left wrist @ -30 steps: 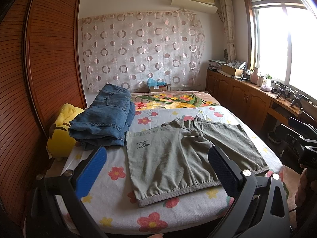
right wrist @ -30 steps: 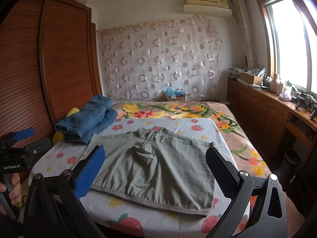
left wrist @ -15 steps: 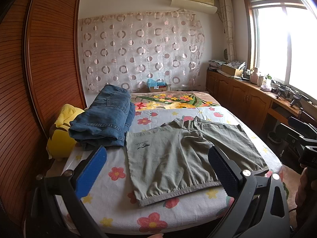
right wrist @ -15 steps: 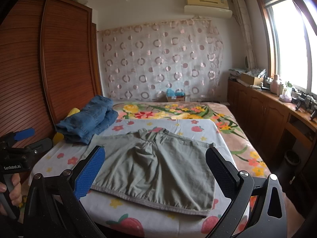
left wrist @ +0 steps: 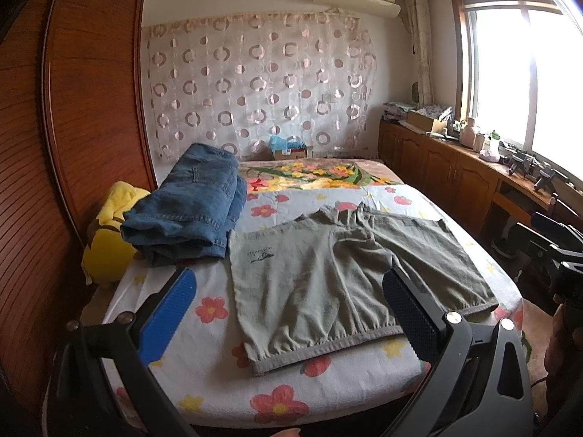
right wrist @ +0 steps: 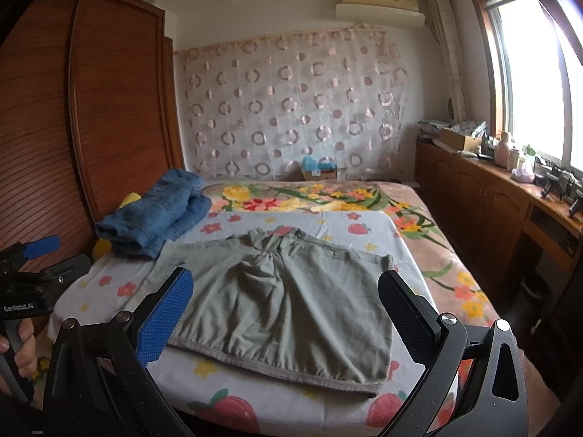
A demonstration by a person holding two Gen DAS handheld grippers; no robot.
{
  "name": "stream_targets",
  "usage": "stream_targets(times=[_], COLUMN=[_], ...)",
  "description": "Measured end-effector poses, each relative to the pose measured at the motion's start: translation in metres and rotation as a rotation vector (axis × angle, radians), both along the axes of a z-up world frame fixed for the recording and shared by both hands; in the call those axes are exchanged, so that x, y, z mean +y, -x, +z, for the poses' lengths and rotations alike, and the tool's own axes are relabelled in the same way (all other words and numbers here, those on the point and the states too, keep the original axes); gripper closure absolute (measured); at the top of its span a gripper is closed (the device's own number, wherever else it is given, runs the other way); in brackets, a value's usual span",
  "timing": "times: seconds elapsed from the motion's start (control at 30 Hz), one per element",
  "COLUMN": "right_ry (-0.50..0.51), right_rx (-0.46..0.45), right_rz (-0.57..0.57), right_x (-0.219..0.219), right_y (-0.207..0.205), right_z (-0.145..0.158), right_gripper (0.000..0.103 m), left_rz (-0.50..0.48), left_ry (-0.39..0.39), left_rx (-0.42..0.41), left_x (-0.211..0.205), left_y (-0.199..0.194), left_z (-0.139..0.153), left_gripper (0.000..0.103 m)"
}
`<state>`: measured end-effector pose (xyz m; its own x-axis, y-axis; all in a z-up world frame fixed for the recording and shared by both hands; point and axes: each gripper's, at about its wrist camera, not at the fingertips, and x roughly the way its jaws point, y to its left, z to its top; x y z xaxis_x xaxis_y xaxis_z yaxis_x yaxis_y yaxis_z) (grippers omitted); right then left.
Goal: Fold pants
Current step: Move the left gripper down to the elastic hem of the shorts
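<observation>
L to R: jeans (left wrist: 189,200) sit folded at the bed's (left wrist: 204,371) left, L gripper (left wrist: 288,313) w/ jaws apart, green pants (left wrist: 339,280) flat mid-bed (no fold yet, judging by the lie), R gripper (right wrist: 288,313) likewise spread wide, both empty.

Daylight floods in from the window (left wrist: 524,83) at two o'clock, blown out to white glare. The room is softly lit and sharp; fisheye curvature bends edges, corners dark.
</observation>
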<state>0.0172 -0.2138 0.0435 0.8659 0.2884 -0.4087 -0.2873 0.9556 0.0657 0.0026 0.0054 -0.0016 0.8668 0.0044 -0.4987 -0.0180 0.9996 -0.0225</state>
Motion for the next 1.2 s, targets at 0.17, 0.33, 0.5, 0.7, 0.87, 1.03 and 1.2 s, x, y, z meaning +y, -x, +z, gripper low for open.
stream_targets(times=[0.17,0.33,0.5,0.7,0.87,1.03,1.2], right_ry=[0.002,0.016,0.046,0.09,0.082,0.077,0.078], right_rx=[0.024,0.035,0.027,0.013,0.06,0.113,0.164], right_rz=[-0.011,-0.015,-0.006,0.001,0.053,0.087,0.084], right_x=[-0.004,-0.01,-0.013,-0.02,-0.027,-0.029,-0.033], right_y=[-0.008,-0.016,-0.022,-0.028,-0.037,-0.043,-0.046], right_z=[-0.015,-0.025,-0.029,-0.03,-0.034,-0.05,-0.068], right_gripper=[0.0,0.0,0.0,0.0,0.002,0.005,0.005], left_rz=[0.001,0.001,0.006,0.008,0.002,-0.008,-0.026], left_ry=[0.005,0.008,0.02,0.033,0.032,0.036,0.061], left_rx=[0.032,0.06,0.087,0.121,0.151,0.193,0.235], left_x=[0.003,0.005,0.011,0.018,0.022,0.027,0.035], left_y=[-0.006,-0.012,-0.018,-0.024,-0.027,-0.032,-0.033], left_z=[-0.017,-0.03,-0.043,-0.059,-0.071,-0.088,-0.1], left_gripper=[0.0,0.0,0.0,0.0,0.0,0.0,0.001])
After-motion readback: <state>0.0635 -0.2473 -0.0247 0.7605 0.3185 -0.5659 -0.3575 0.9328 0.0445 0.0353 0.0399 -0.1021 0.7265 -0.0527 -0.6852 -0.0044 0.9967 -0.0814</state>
